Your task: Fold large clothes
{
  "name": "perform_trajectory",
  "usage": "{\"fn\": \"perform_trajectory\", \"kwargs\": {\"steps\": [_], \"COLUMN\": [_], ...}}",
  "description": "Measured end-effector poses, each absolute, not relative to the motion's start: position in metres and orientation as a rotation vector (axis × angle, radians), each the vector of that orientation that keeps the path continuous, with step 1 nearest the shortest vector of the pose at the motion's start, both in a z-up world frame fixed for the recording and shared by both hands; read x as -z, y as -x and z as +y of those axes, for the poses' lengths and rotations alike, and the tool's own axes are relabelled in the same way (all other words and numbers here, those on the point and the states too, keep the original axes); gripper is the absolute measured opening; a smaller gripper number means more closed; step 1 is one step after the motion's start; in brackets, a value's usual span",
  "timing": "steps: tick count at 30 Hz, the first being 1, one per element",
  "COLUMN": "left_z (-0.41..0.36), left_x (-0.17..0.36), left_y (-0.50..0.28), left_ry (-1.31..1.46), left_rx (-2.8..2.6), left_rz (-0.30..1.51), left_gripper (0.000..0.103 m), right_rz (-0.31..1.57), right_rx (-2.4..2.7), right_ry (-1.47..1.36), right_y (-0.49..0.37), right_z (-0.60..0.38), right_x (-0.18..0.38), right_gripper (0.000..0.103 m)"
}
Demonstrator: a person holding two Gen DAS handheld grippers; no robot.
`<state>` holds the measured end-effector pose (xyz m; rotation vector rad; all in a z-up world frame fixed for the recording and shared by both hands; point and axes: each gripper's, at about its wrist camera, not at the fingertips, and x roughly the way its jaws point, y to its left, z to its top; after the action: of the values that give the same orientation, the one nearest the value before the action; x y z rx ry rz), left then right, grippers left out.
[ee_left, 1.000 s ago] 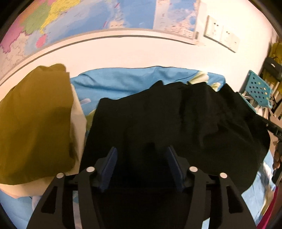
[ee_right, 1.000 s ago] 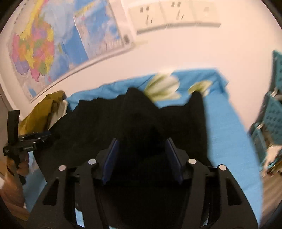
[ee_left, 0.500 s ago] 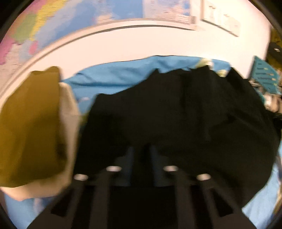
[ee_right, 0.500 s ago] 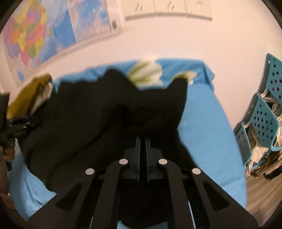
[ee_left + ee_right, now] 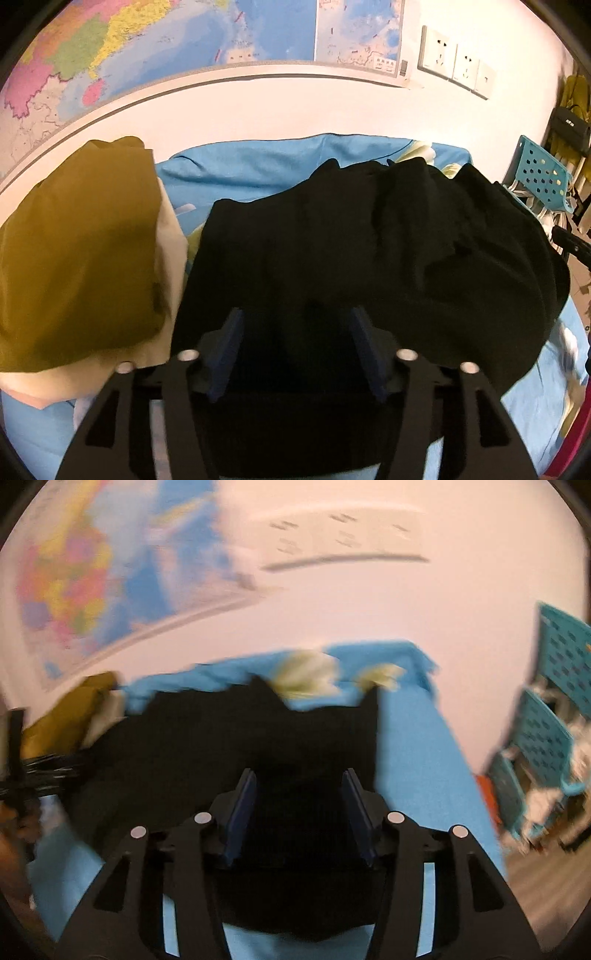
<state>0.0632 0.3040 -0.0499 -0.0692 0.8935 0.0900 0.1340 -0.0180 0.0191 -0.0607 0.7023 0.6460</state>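
A large black garment [image 5: 369, 240] lies rumpled on a bed with a blue sheet [image 5: 258, 166]. My left gripper [image 5: 297, 317] is open, its blue-padded fingers [image 5: 231, 347] spread above the garment's near edge, with black cloth between and below them. In the right wrist view, which is blurred by motion, my right gripper [image 5: 297, 779] is also open over the same black garment [image 5: 207, 746], near its right side. Neither gripper holds the cloth.
A folded olive-yellow garment [image 5: 77, 251] on a cream one [image 5: 170, 236] lies at the bed's left. A map [image 5: 166, 48] and wall sockets [image 5: 454, 59] hang behind. Teal perforated chairs [image 5: 546, 738] stand right of the bed [image 5: 417, 760]. The other gripper shows at the left edge [image 5: 22, 775].
Both grippers were shut on the black garment half a second ago and have opened, letting it go. The garment has settled flatter on the bed. The right gripper is moving.
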Motion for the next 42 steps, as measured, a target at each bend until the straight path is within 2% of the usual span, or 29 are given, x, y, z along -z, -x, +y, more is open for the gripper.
{"fn": "perform_trajectory", "kwargs": {"steps": [1,3,4,8,15,18,22,25,27,30,34,35,37,39,42], "left_z": [0.304,0.304,0.303,0.293,0.288,0.296,0.3,0.298,0.299,0.303,0.307,0.306,0.302,0.297,0.29], "left_x": [0.05,0.051,0.052,0.058,0.058,0.053,0.053,0.052,0.052,0.054,0.058,0.059,0.061,0.061,0.057], "left_y": [-0.061,-0.058,-0.058,-0.057,-0.052,-0.049,-0.042,-0.04,-0.04,-0.042,-0.044,-0.044,-0.047,-0.047,-0.045], "left_ry": [0.076,0.088,0.088,0.071,0.065,0.101,0.126,0.106,0.1,0.112,0.141,0.141,0.117,0.103,0.08], "left_rx": [-0.079,-0.051,-0.044,0.024,0.031,-0.001,-0.011,-0.032,-0.043,-0.05,-0.011,-0.006,-0.008,0.01,0.019], "left_rz": [0.895,0.905,0.91,0.931,0.885,0.88,0.879,0.881,0.886,0.896,0.914,0.917,0.915,0.91,0.884], "left_gripper": [0.063,0.074,0.077,0.075,0.016,0.007,0.007,0.013,0.028,0.037,0.061,0.062,0.063,0.043,0.023], "right_rz": [0.7,0.718,0.734,0.78,0.781,0.763,0.747,0.759,0.768,0.773,0.779,0.78,0.782,0.784,0.782], "right_rx": [-0.71,-0.798,-0.85,-0.936,-0.955,-0.959,-0.964,-0.965,-0.965,-0.971,-0.973,-0.972,-0.971,-0.972,-0.977], "right_ry": [0.076,0.096,0.11,0.156,0.196,0.205,0.208,0.209,0.208,0.206,0.2,0.198,0.198,0.199,0.199], "right_y": [-0.125,-0.115,-0.109,-0.097,-0.087,-0.083,-0.077,-0.077,-0.076,-0.074,-0.074,-0.074,-0.073,-0.072,-0.071], "right_z": [-0.006,0.015,0.028,0.064,0.088,0.086,0.084,0.084,0.086,0.088,0.091,0.091,0.092,0.094,0.095], "right_x": [-0.022,-0.023,-0.02,-0.006,0.002,-0.003,-0.005,-0.001,0.003,0.006,0.008,0.009,0.01,0.011,0.009], "right_gripper": [0.049,0.051,0.052,0.053,0.056,0.056,0.056,0.056,0.057,0.059,0.059,0.06,0.061,0.062,0.063]}}
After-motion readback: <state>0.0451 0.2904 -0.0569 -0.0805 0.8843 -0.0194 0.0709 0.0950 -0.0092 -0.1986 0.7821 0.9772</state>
